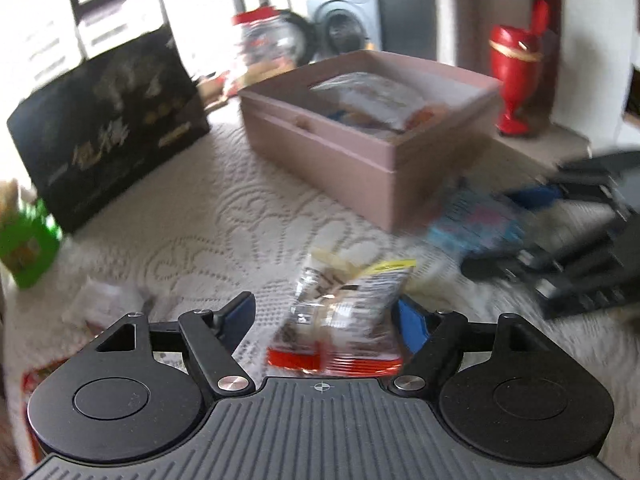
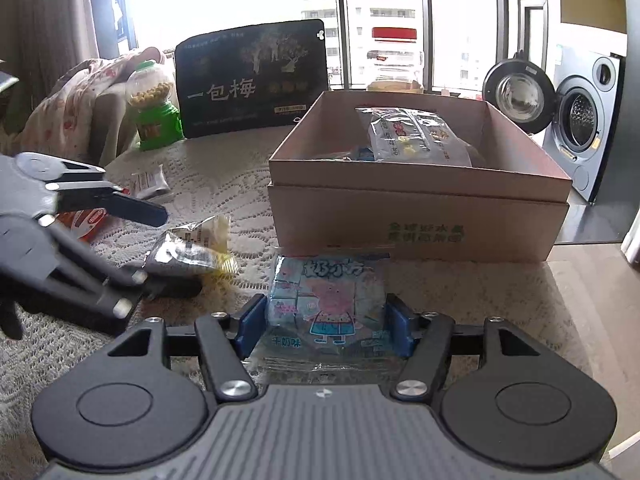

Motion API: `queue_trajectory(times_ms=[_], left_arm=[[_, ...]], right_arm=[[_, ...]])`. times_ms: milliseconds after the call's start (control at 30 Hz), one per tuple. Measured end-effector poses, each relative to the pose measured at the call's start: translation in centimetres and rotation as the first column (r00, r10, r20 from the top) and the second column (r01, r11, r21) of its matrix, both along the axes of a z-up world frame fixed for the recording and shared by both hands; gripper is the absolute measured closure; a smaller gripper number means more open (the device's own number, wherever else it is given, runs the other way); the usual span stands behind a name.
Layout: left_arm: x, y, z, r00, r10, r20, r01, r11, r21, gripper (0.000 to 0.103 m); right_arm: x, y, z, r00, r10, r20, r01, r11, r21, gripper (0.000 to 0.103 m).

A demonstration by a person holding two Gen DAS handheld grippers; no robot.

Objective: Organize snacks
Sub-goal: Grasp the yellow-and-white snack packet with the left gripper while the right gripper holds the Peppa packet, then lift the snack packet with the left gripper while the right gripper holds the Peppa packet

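A silver, yellow and red snack packet lies on the lace tablecloth between the wide-open fingers of my left gripper; it also shows in the right wrist view. My right gripper has its blue pads against both sides of a light blue cartoon-pig snack bag, lying just in front of the open pink-brown cardboard box. The box holds a clear snack bag. The right gripper and blue bag appear blurred at the right of the left wrist view.
A black snack box stands at the back left beside a green candy dispenser. A red-lidded jar stands behind the box. Small packets lie at the left. A red figurine and a washing machine are to the right.
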State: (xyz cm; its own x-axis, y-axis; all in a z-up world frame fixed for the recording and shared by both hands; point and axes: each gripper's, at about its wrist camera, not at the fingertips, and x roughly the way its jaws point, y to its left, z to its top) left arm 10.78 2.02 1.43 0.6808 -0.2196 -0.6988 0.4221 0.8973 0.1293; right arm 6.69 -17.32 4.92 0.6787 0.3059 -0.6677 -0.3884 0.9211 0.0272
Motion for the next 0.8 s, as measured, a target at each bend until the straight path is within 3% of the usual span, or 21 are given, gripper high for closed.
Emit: queue_trajectory(times_ms=[100,167,200,433,567,667,733,800], left_arm=[[1.3,1.0,-0.1,0.998,0.049,-0.036,-0.051,0.996,-0.074,0.024],[1.5,1.1,-0.1,0.997,0.061,-0.043,-0.065,0.994,-0.092,0.04],[1.4,1.1,0.1,0.997,0.064,-0.041,-0.068,0.994,-0.09,0.042],[-2.0,1.4,1.4,0.986,0.165,-0.013,-0.165,0.986,-0.02,0.047],[-4.0,2.5,1.7,0.966,0.251,-0.061,-0.256,0.963,-0.085,0.047],[-5.1,2.8,1.0,0.956,0.265,-0.129,-0.281,0.951,-0.127,0.047],[-6.0,2.5,0.8,0.956,0.264,-0.126,-0.28,0.951,-0.131,0.048],[-6.3,2.2,0.8,0.956,0.268,-0.116,-0.282,0.952,-0.121,0.048]], right_arm=[[0.0,-0.1,0.0,1.0,0.004,-0.004,-0.004,1.0,0.008,0.037],[0.1,-0.1,0.0,1.0,0.009,-0.007,-0.009,1.0,0.011,0.034],[0.1,0.0,0.0,1.0,0.013,-0.009,-0.013,1.0,0.01,0.032],[0.2,0.6,-0.1,0.999,0.046,-0.017,-0.047,0.999,-0.019,0.024],[0.5,0.4,0.0,0.997,0.069,-0.04,-0.069,0.998,-0.004,0.021],[0.6,0.2,0.1,0.996,0.07,-0.047,-0.069,0.998,0.01,0.02],[0.6,0.1,0.2,0.997,0.064,-0.048,-0.063,0.998,0.02,0.021],[0.3,0.0,0.4,0.998,0.041,-0.045,-0.04,0.999,0.032,0.031]])
